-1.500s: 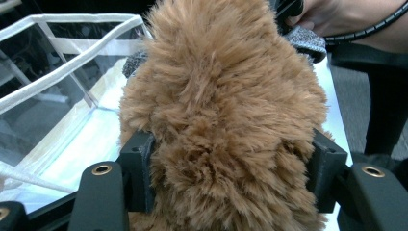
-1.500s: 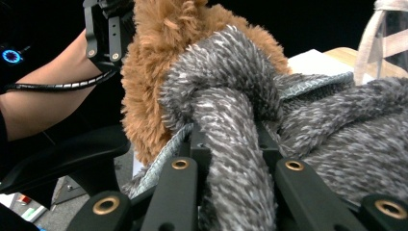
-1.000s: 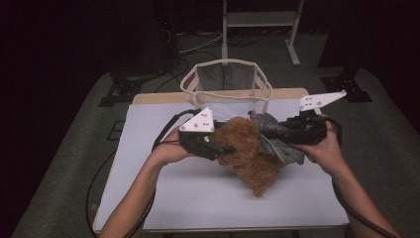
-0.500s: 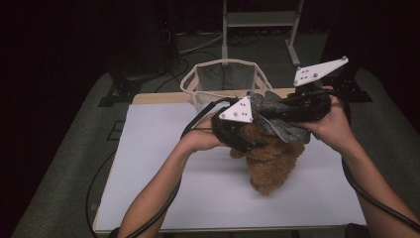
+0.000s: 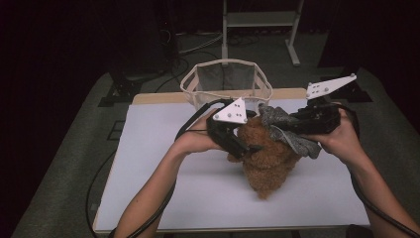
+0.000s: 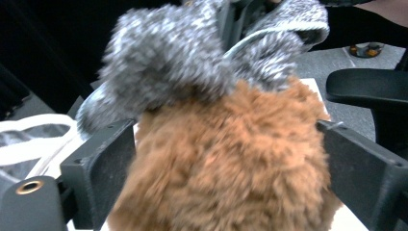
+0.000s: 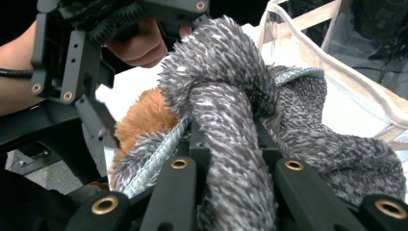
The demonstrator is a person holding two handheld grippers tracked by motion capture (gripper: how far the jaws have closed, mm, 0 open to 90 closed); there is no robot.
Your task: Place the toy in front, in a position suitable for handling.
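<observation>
White table [image 5: 163,163] (dark room beyond)

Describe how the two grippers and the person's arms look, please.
Both the left gripper and the right gripper are black and boxy, each topped by a pale grey three-cornered plate with small dark holes. Their jaws are flat black bars, with brass-coloured rivets in the gripper views. A black cable trails from each gripper along the forearm. The forearms are bare, no sleeves.

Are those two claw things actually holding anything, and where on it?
The right gripper is clamped on a fold of the grey cloth. The left gripper has just been opening; the brown plush sits between its spread jaws, not gripped.
</observation>
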